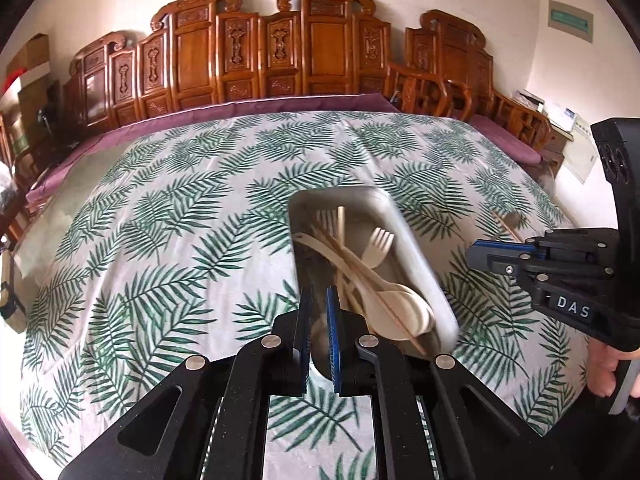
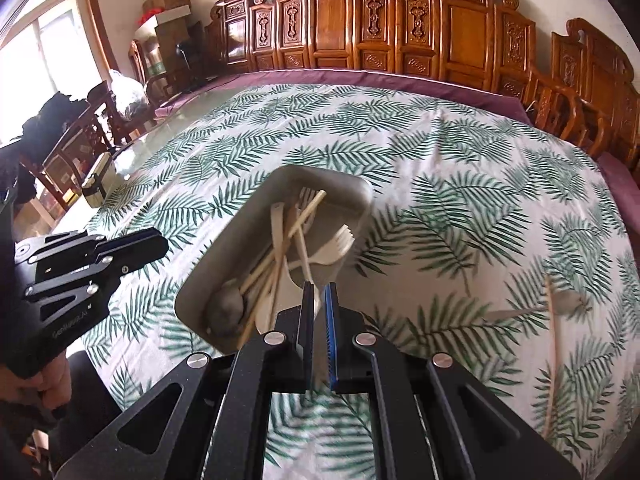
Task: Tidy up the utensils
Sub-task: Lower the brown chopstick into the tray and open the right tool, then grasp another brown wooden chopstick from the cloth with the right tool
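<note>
A grey rectangular tray (image 1: 416, 248) (image 2: 224, 256) sits on the leaf-print tablecloth and holds cream forks (image 1: 378, 250) (image 2: 336, 250), spoons (image 1: 404, 304) and wooden chopsticks (image 1: 360, 264) (image 2: 280, 256). My left gripper (image 1: 319, 308) hovers over the tray's near end, jaws nearly closed with a narrow gap, nothing between them. My right gripper (image 2: 320, 300) hovers over the tray's near right corner, also nearly closed and empty. A chopstick (image 2: 554, 344) and a pale utensil (image 2: 516, 312) lie on the cloth to the right. The chopstick also shows in the left wrist view (image 1: 506, 224).
The table (image 2: 440, 184) is wide, with a purple cloth edge (image 1: 240, 106) at the back. Carved wooden chairs (image 1: 256, 56) line the far side. A small box (image 2: 96, 184) stands at the left table edge. The other gripper appears in each view (image 1: 552, 272) (image 2: 80, 268).
</note>
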A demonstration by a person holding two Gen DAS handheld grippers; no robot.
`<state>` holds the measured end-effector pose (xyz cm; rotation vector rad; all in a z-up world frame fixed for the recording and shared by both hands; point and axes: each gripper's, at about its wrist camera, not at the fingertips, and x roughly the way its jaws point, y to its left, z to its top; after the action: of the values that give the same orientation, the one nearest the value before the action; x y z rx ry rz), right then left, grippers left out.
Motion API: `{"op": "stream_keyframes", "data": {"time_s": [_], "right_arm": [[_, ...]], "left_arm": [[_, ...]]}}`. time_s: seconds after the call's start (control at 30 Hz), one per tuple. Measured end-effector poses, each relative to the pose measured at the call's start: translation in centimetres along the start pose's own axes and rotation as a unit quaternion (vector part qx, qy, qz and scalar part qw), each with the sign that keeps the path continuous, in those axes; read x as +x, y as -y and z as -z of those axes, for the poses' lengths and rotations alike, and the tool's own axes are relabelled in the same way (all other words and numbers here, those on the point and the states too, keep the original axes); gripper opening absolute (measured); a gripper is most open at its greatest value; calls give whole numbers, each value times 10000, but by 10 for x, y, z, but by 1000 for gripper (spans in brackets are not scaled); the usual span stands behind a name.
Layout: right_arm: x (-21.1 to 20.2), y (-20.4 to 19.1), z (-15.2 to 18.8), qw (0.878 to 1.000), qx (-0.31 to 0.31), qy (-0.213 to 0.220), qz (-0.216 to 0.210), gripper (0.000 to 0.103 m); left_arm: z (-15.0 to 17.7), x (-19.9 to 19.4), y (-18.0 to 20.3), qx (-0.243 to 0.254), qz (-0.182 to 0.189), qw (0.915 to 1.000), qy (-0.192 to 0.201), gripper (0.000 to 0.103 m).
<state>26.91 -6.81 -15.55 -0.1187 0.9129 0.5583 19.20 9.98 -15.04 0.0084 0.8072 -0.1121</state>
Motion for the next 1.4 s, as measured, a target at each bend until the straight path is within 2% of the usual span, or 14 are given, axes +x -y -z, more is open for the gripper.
{"op": "stream_keyframes", "data": {"time_s": [0.23,0.33,0.5,0.57,0.6,0.8,1.03,1.2,1.27,1.33,1.4], "right_arm": [[-33,38,27,9997,29,87,219,7],[-37,71,42,9990,107,-24,431,7],[-36,127,64,9957,302,-241,839,7],[-30,152,71,9935,391,-370,1004,13],[-28,160,74,9929,430,-403,1032,18],[-4,204,85,9887,634,-663,1189,18],[15,214,74,9899,672,-770,983,18],[29,212,73,9877,567,-994,1064,18],[30,212,75,9878,517,-988,1083,16],[28,213,77,9880,521,-978,1072,6],[25,215,79,9884,552,-983,1022,6]], "left_arm": [[1,-3,24,183,169,9997,25,7],[3,-3,34,243,257,9994,20,18],[2,1,50,312,334,9990,-11,21],[-1,3,56,290,397,9988,-10,30],[-2,4,59,294,406,9987,3,31],[-16,11,86,431,484,9979,27,39],[-23,26,111,597,515,9968,-85,40],[-28,35,127,693,515,9961,-160,40],[-29,38,132,729,525,9958,-182,40],[-31,41,137,766,531,9955,-196,40],[-32,45,142,808,542,9950,-228,40]]}}
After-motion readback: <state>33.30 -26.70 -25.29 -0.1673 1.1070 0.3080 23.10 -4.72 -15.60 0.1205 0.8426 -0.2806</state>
